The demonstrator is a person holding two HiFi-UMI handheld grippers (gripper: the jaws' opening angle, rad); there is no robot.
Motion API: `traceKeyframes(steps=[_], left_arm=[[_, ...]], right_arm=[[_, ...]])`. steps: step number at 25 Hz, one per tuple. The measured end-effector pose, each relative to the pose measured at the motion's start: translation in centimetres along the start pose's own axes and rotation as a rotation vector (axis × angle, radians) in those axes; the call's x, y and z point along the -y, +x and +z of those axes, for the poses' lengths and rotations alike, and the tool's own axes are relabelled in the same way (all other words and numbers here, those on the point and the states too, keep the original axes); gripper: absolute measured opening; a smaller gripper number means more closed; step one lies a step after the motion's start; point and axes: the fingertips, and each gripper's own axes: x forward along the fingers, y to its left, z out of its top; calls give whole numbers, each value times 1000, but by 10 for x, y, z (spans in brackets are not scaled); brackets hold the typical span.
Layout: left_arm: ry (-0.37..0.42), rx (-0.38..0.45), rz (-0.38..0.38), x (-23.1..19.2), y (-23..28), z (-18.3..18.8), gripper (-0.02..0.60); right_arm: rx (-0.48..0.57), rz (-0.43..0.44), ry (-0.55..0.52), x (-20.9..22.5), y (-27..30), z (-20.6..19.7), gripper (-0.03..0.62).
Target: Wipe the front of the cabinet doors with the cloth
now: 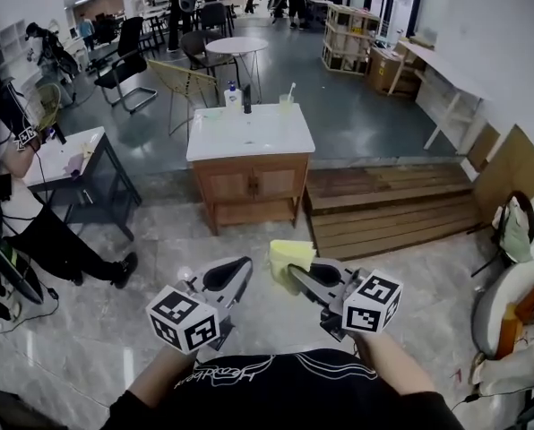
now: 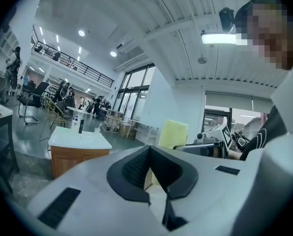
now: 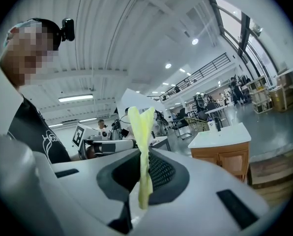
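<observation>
The right gripper [image 3: 145, 156] clamps the yellow cloth [image 3: 140, 127], which stands upright between its jaws. The left gripper [image 2: 149, 151] has its jaws pressed together with nothing between them. Both are held in the air, well apart from the wooden cabinet doors [image 1: 252, 184] beneath the white countertop [image 1: 249, 137].

Almost no words can be read here. The black shirt [image 1: 236, 374] has white curly writing on it, but the letters are too twisty to read for sure. The left cube [image 1: 185, 319] and the right cube [image 1: 373, 301] show black and white square patterns, not letters or numbers. The bottle [image 1: 233, 95] on the far cabinet has a label, but it is too small to read.
</observation>
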Motion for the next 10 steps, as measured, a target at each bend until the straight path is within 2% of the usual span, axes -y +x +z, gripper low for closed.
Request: traceKeyframes(steps=[10], left_arm=[[-12, 32, -1, -6, -11, -1, 6]], right_arm=[[11, 7, 36, -9, 8, -15, 41]])
